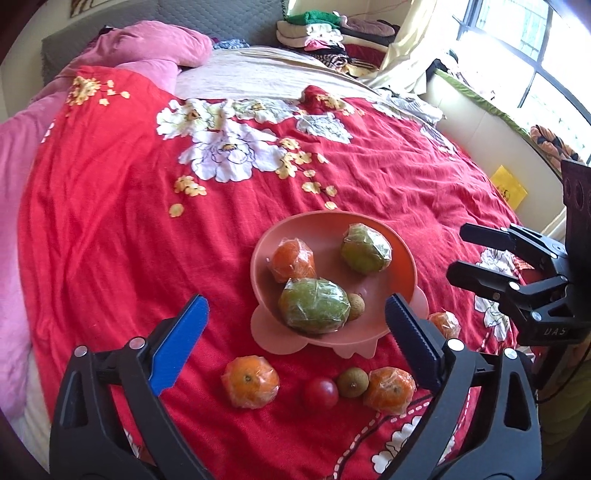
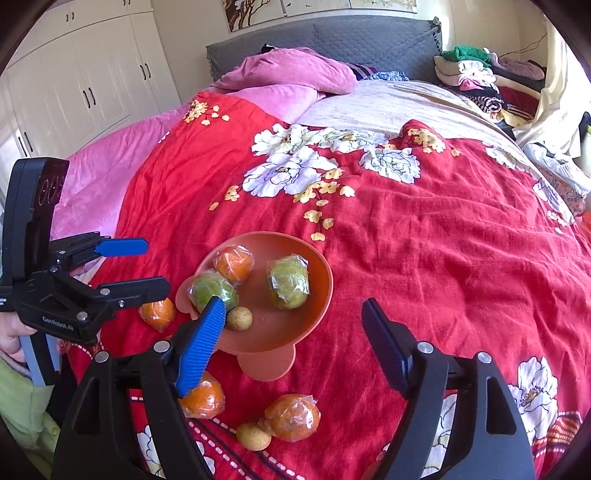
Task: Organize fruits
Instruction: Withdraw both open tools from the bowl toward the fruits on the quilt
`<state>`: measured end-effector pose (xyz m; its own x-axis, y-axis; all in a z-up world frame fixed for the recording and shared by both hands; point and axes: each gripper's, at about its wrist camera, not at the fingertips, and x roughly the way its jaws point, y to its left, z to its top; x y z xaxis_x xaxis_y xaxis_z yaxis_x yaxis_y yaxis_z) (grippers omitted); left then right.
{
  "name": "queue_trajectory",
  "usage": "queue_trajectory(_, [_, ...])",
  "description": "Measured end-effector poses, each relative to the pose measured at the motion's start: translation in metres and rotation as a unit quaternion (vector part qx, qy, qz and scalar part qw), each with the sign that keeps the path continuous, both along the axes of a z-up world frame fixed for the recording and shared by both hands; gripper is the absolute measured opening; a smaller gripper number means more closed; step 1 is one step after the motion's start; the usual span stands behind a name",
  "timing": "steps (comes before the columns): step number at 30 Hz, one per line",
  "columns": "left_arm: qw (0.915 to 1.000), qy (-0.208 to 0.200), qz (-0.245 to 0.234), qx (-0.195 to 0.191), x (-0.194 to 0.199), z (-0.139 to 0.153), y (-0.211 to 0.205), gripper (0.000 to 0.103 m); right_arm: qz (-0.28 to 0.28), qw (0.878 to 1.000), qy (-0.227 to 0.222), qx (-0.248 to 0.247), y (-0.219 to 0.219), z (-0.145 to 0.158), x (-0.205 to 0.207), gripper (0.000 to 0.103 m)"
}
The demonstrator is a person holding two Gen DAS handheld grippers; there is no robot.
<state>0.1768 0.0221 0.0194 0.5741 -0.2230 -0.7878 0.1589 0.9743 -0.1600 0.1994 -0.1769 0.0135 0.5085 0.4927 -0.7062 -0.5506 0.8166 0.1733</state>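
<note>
A salmon-pink bowl (image 1: 402, 258) (image 2: 321, 291) sits on the red floral bedspread. In it lie two plastic-wrapped green fruits (image 1: 314, 304) (image 1: 365, 249), a wrapped orange (image 1: 293, 260) and a small brown longan (image 1: 356, 306). On the spread in front lie a wrapped orange (image 1: 251, 380), a red tomato (image 1: 320, 393), a longan (image 1: 352, 382), another wrapped orange (image 1: 389, 389) and one more orange (image 1: 445, 323) beside the bowl. My left gripper (image 1: 295, 328) is open and empty just before the bowl. My right gripper (image 2: 295, 332) is open and empty over the bowl's near edge.
Pink pillows (image 2: 291, 74) and a grey headboard (image 2: 369, 33) are at the far end. Folded clothes (image 2: 476, 77) are piled at the back right. White wardrobes (image 2: 81, 74) stand left. A window (image 1: 535, 55) and a yellow packet (image 1: 508, 186) are right of the bed.
</note>
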Motion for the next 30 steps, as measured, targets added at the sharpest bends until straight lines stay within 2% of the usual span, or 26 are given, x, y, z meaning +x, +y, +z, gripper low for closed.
queue_trajectory(11, [0.9996,-0.011,0.024,0.002,-0.011,0.011,0.015,0.093,0.001,1.000,-0.013,0.003,-0.001,0.010,-0.015,0.085])
queue_trajectory(30, [0.9989,-0.007,0.046,-0.001,-0.028,0.009,0.032,0.093,0.016,1.000,-0.015,0.002,0.004,0.011,-0.048,0.088])
